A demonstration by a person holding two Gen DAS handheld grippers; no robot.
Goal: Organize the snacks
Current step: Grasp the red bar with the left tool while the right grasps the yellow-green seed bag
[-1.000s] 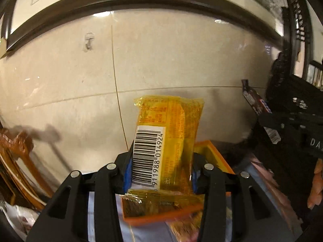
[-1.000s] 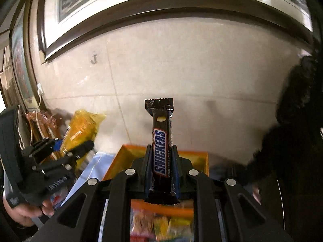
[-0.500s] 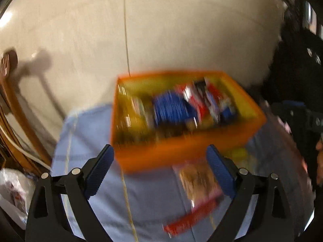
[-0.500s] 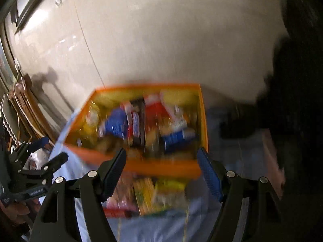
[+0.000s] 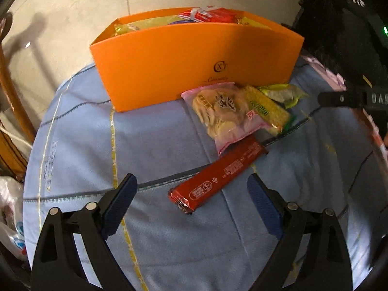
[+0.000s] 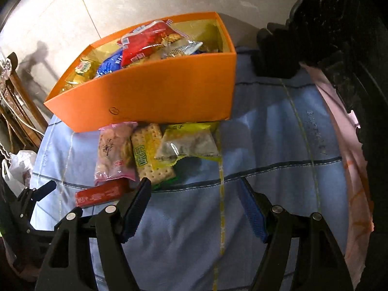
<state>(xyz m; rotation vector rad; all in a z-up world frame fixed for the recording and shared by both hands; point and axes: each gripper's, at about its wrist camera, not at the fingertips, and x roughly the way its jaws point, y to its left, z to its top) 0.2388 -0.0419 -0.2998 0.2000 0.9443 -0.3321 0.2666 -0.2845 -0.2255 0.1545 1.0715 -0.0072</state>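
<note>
The left tongs [image 5: 189, 194] gape wide, empty, above the red bar [image 5: 218, 175]. The right tongs [image 6: 196, 194] stand spread over the cloth-covered surface [image 6: 278, 145], holding nothing.

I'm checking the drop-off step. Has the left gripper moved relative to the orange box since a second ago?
Yes. The left gripper has come down: the orange box, earlier low behind its fingers, now sits high in view, and the gripper is empty over the red bar.

A wall of large pale stone tiles [image 5: 72, 12] stands behind, glossy, with thin seams and soft shadows across it. A light-blue cloth [image 6: 278, 169] with yellow and dark stitched lines covers the surface in front. Carved brown wooden furniture [image 6: 21, 104] sits at the left; dark ornate woodwork [image 6: 339, 24] rises at the right
</note>
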